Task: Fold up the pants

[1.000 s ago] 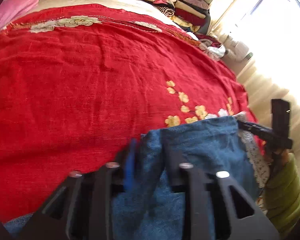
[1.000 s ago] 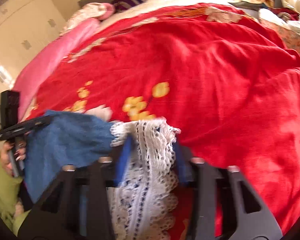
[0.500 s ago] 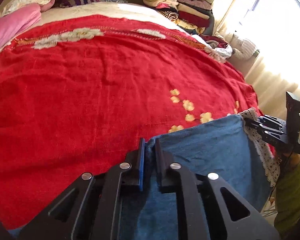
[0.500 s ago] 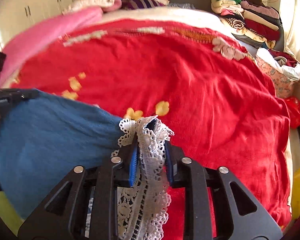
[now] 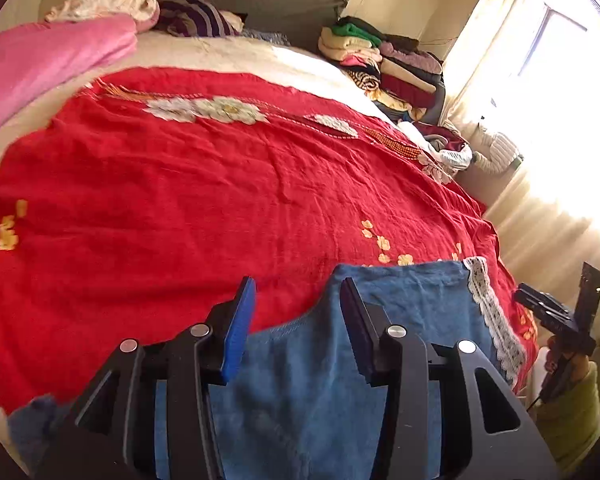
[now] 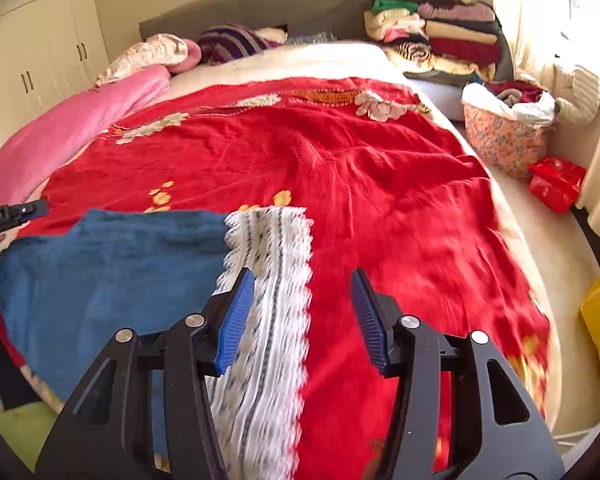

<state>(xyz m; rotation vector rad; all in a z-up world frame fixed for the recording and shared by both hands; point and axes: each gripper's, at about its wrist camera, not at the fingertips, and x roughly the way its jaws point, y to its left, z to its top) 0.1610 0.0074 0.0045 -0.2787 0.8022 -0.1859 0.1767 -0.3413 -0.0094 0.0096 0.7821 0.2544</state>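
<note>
Both grippers have just released: half a second back each pinched a corner of the pants, and now the cloth lies dropped on the red bedspread with the jaws just opened.

Pants: blue, laid flat at the near edge of the bed, top edge running across it, lace trim along the right side. Cloth hangs toward the viewer over the bed edge, so its long axis appears to run away from the far hem toward the person.

Left gripper: fingers spread, nothing pinched; left edge of the pants lies below and just ahead.

Right gripper: fingers spread, empty; lace trim directly beneath.

Judgement: each hand is nearest its own side, so the next fold calls for 2 fresh grips.
</note>
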